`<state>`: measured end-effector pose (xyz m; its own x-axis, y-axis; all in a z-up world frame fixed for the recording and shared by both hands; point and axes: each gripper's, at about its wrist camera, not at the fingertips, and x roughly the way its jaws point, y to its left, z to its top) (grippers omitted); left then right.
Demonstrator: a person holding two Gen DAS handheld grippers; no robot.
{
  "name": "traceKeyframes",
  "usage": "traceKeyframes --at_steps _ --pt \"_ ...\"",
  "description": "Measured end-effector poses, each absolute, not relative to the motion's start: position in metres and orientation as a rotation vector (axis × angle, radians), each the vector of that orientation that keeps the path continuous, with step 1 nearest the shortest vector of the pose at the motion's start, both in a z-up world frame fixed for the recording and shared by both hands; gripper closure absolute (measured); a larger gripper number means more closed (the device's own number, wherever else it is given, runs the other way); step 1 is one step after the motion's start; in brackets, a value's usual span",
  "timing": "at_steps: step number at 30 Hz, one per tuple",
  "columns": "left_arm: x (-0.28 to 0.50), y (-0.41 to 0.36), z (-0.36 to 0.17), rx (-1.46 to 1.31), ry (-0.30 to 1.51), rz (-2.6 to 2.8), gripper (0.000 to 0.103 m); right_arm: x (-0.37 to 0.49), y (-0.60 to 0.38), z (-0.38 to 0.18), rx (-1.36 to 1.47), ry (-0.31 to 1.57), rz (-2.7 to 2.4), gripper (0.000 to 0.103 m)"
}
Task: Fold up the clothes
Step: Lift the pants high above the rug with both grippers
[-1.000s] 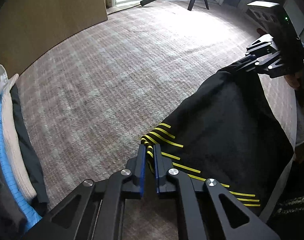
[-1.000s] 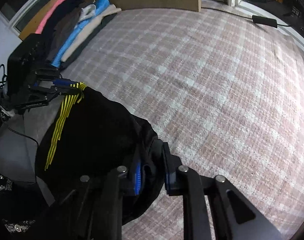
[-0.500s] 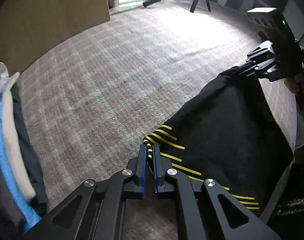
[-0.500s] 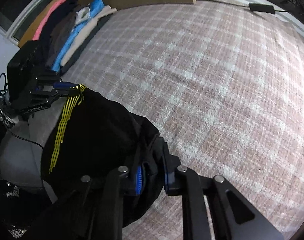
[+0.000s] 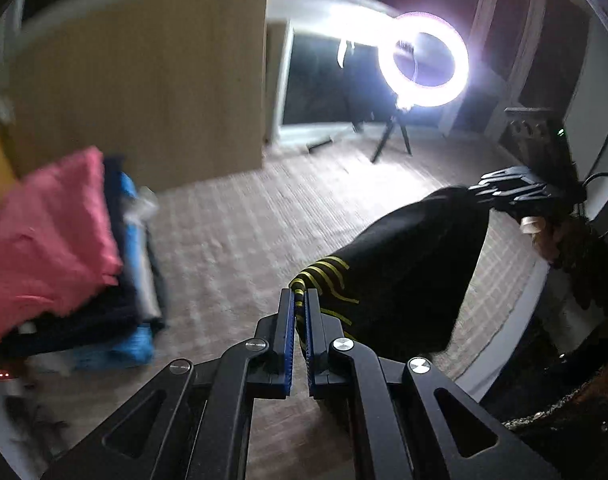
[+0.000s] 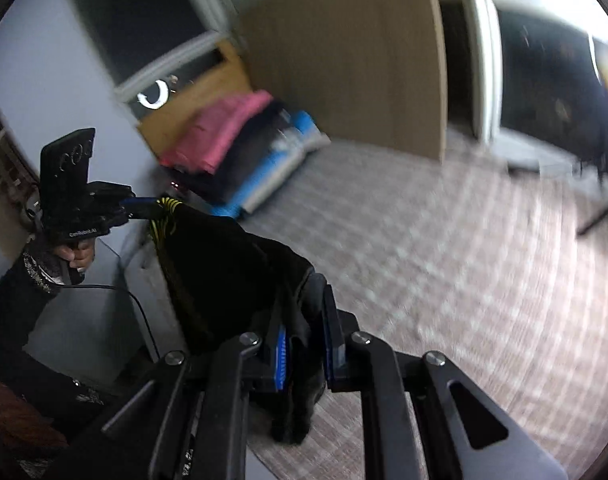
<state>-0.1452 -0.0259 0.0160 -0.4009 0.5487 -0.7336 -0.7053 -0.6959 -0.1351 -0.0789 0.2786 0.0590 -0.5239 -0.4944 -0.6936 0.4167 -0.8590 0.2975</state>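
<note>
A black garment with yellow stripes hangs stretched between my two grippers above the plaid bed cover. My left gripper is shut on its yellow-striped corner. My right gripper is shut on a bunched black edge of the same garment. In the left wrist view the right gripper is at the far right, holding the other end. In the right wrist view the left gripper is at the left, pinching the striped corner. The garment's lower part hangs below the bed edge, partly hidden.
A stack of folded clothes, pink on top with dark and blue below, lies at the left against a wooden headboard; it also shows in the right wrist view. A lit ring light on a tripod stands beyond the bed.
Both grippers have lifted and tilted up, raising the black garment off the bed cover. The views now show the room, the ring light and the stack of clothes. Both grips are unchanged.
</note>
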Motion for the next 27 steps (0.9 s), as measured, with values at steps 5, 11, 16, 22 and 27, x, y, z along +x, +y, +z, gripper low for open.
traceKeyframes --at_steps 5,11,16,22,27 --pt "-0.11 -0.056 0.061 -0.911 0.264 2.273 0.1 -0.059 0.259 0.112 0.958 -0.024 -2.372 0.09" --pt "-0.098 -0.089 0.112 -0.808 0.307 2.367 0.101 -0.059 0.22 0.152 0.846 0.058 -2.387 0.091" --pt "-0.149 -0.128 0.13 -0.816 0.251 2.377 0.101 -0.098 0.18 0.175 0.827 0.056 -2.403 0.092" --pt "-0.214 -0.157 0.135 -0.792 0.223 2.295 0.101 -0.158 0.148 0.182 0.864 -0.008 -2.492 0.093" --pt "-0.234 -0.15 0.135 -0.739 0.292 2.206 0.101 -0.17 0.155 0.173 0.934 -0.012 -2.607 0.093"
